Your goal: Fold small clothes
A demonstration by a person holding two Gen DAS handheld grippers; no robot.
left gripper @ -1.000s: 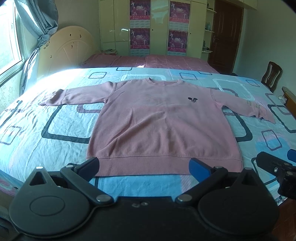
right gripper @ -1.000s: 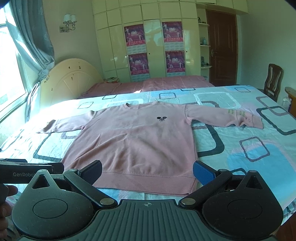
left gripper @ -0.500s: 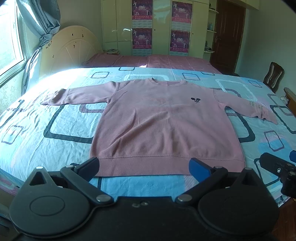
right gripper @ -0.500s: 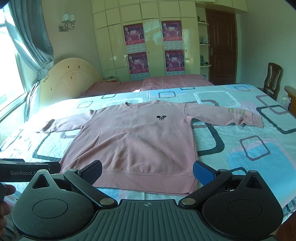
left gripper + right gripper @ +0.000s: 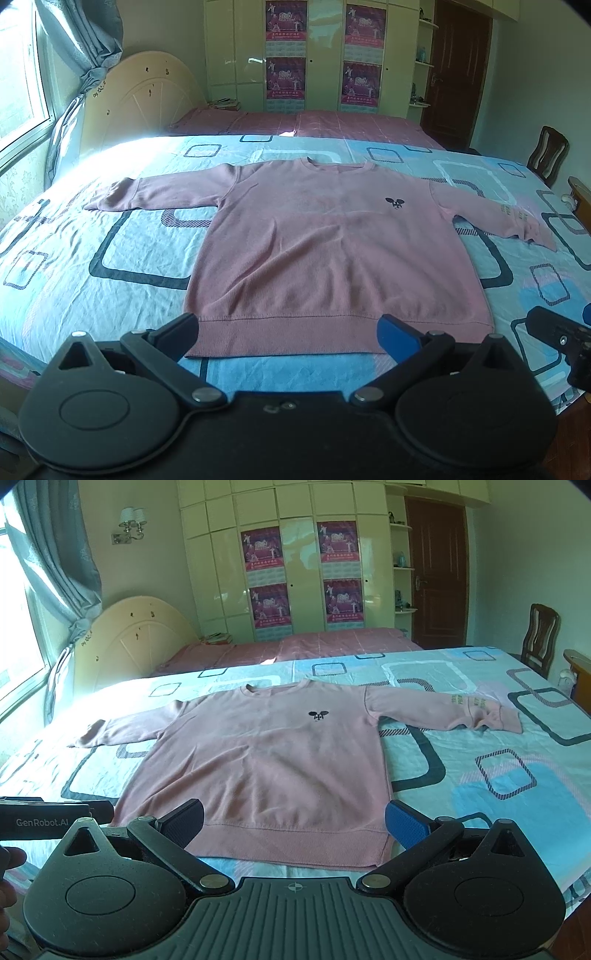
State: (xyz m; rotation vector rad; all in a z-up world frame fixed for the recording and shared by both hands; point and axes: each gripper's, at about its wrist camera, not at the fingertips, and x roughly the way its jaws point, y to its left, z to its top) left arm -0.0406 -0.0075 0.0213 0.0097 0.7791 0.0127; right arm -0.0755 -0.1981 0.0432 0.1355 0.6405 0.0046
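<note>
Sweater (image 5: 332, 254) lies flat on the bed (image 5: 110, 266), sleeves spread, hem at the near edge. Left gripper (image 5: 288, 332) and right gripper (image 5: 295, 819) gape wide, holding nothing.

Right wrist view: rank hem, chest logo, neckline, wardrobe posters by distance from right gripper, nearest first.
From the right gripper:
1. Hem of the pink sweatshirt, just ahead between the open fingers.
2. Chest logo, mid-shirt, slightly right.
3. Neckline, far edge of the shirt.
4. Wardrobe posters, back wall beyond the bed.
</note>
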